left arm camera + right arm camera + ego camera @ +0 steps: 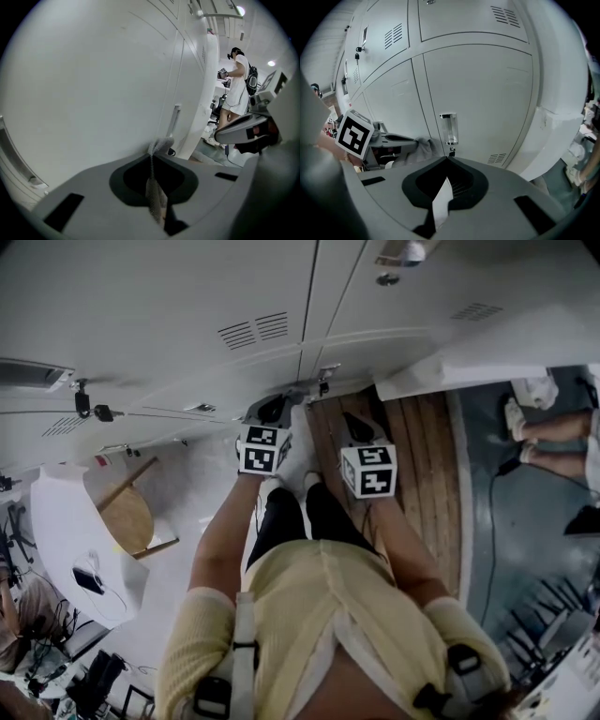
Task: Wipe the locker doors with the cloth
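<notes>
1. The left gripper [272, 412] and right gripper [360, 430] point at the grey locker doors [187, 296] — side by side.
2. A round wooden stool [127, 517] stands at the left — another person's legs [553, 432] show at the right.

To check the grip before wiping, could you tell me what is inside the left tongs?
The cloth, pinched between the shut left tongs, with its end bunched up near the door. The tongs cover the rest of it.

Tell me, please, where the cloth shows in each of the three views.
Head view: cannot be made out.
Left gripper view: cloth, bottom centre, pinched between the shut jaws.
Right gripper view: lower left, beside the marker cube, by the locker doors.
Shared landmark: the locker doors.
</notes>
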A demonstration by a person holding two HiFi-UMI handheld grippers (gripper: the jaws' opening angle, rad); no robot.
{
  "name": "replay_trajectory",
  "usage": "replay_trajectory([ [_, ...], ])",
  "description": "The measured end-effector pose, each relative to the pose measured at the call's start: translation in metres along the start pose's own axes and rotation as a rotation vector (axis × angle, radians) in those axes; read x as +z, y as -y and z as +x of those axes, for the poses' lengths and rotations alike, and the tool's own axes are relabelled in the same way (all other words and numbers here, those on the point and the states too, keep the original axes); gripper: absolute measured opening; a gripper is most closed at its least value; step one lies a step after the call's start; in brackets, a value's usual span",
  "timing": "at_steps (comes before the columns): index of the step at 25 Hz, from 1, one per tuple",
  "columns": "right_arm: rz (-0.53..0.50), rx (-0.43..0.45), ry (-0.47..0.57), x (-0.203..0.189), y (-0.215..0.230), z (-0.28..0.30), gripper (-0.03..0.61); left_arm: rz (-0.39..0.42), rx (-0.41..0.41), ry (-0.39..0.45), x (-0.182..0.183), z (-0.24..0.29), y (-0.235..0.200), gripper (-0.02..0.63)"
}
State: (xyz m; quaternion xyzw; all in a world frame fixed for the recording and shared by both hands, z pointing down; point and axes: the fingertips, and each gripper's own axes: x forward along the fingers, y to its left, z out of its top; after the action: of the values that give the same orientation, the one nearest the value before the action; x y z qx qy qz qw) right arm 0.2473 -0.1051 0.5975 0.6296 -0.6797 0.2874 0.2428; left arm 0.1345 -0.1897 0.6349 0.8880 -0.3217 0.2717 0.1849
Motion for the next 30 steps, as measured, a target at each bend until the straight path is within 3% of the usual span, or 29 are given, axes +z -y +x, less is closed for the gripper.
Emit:
replay_trajectory([
  [30,-0.118,0.106,0.152,0.059,-0.074,-0.03,0.003,-0.157,0.233,0.208,0.008,-0.185,-0.052,0.017],
])
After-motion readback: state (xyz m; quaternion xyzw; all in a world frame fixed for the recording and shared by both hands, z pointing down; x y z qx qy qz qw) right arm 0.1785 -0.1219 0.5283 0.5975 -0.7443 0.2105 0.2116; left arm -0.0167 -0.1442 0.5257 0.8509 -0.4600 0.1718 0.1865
